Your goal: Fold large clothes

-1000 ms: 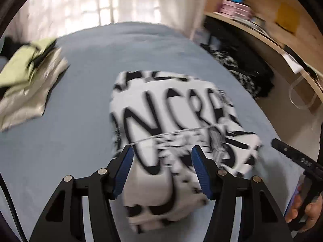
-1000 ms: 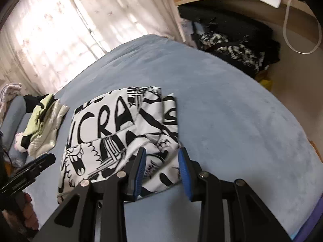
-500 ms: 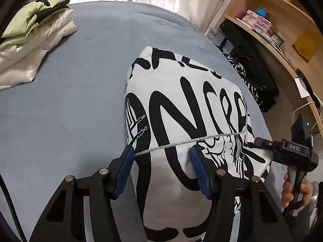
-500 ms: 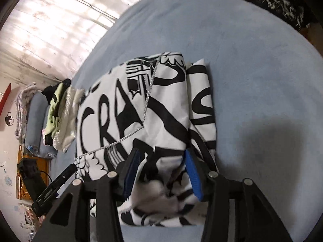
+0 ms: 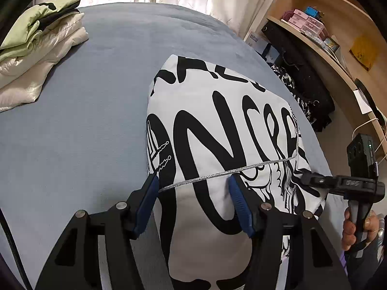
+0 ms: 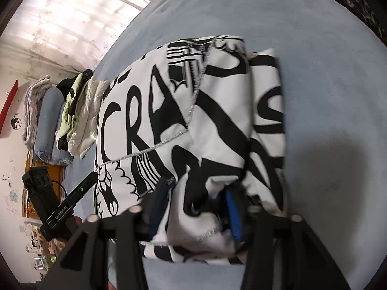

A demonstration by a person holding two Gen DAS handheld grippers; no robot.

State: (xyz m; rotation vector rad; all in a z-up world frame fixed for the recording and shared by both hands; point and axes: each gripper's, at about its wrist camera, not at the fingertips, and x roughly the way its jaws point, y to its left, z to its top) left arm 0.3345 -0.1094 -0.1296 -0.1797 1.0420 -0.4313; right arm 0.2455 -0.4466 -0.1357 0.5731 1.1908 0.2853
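Blue bedspread [image 5: 96, 111] held your mostly folded printed garment [image 5: 217, 125]; right gripper [image 6: 197, 207] was closing on its bunched edge, left gripper [image 5: 193, 200] gaped, one fold seemingly remaining.

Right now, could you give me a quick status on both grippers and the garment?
Left gripper open, straddling the black-and-white garment. Right gripper just closing, fabric bunched between the jaws. Folded pile well clear.
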